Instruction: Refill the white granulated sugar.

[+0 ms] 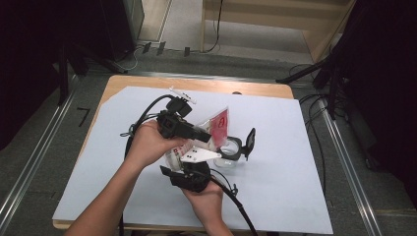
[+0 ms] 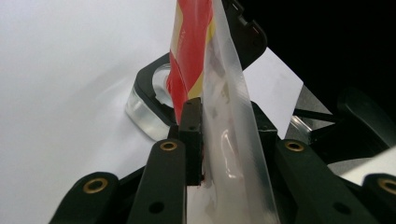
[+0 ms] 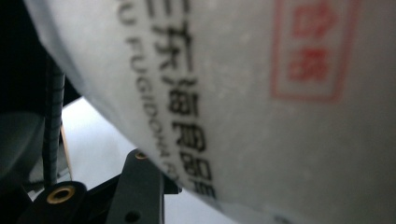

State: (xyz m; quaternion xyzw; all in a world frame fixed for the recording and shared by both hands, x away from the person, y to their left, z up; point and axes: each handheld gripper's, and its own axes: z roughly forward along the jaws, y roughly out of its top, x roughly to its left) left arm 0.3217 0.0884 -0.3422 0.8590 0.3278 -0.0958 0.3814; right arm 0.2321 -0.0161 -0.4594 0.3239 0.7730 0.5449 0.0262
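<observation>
Glossy plastic pouch (image 2: 219, 93), clear glass jar (image 2: 144, 109), matt white paper sheet (image 1: 285, 162)

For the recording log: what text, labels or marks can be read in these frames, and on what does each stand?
"U FUGIDONA", partly cut off, in black Latin letters on the white side of the bag, right gripper view.
Black Chinese characters beside that line on the bag: blurred, not readable.
Red boxed stamp on the bag: two characters, blurred.
White mark on the bag's red panel, high view: too small to read.
The clear jar shows no text.
</observation>
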